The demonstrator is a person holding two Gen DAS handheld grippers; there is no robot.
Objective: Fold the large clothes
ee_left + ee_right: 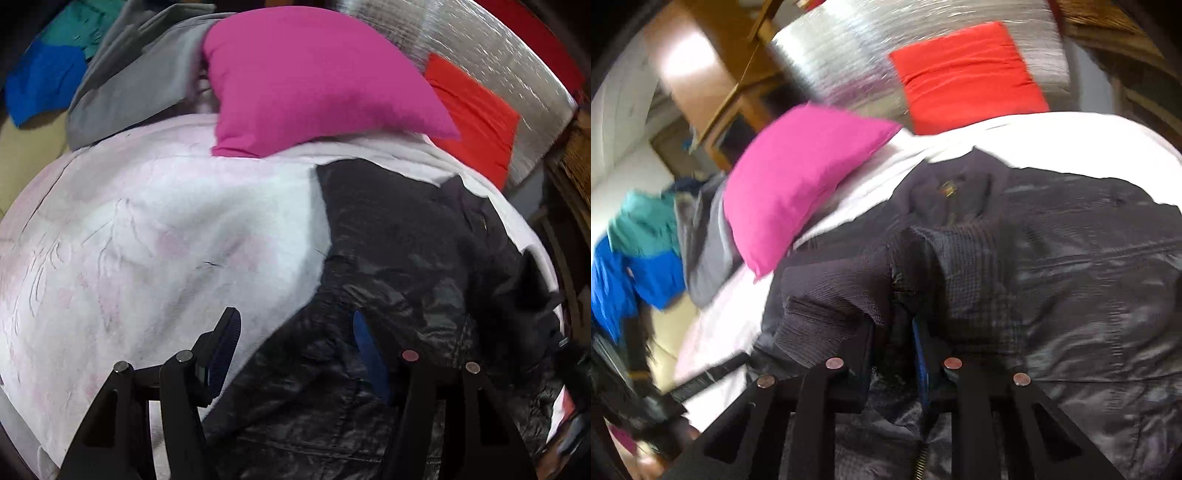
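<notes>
A large shiny black jacket [417, 266] lies on a white and pale pink blanket [155, 221] on a bed. My left gripper [295, 332] is open and empty, just above the jacket's left edge. In the right wrist view the jacket [1089, 266] fills the lower right. My right gripper [897, 332] is shut on a ribbed cuff or hem of the jacket [871, 280], which is bunched up over its fingers and hides their tips.
A magenta pillow [310, 77] and a red pillow [476, 114] lie at the head of the bed against a silver padded headboard [491, 48]. Grey [136, 88], teal [85, 26] and blue [44, 85] clothes are piled at the far left. Wooden furniture [713, 74] stands beyond.
</notes>
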